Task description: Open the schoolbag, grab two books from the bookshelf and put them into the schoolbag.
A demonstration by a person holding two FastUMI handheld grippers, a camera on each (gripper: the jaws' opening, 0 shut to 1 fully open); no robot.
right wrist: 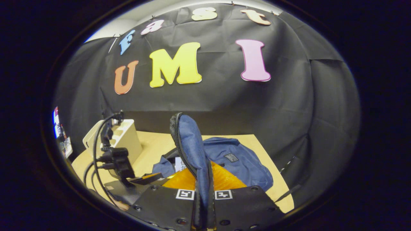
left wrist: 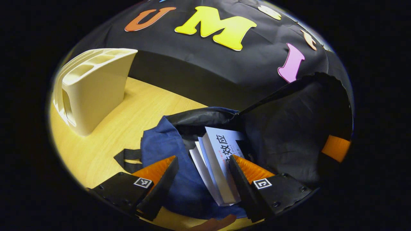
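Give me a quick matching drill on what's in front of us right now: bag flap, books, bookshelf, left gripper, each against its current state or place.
Things:
1. bag flap
2. books
3. bookshelf
4. left gripper

States or places:
A. open, fingers either side of the bag's mouth
B. standing on the wooden table, no books seen in its slots
C. pinched upright between the right gripper's fingers
D. lying inside the open schoolbag

Pairs: 1-C, 2-D, 3-B, 4-A
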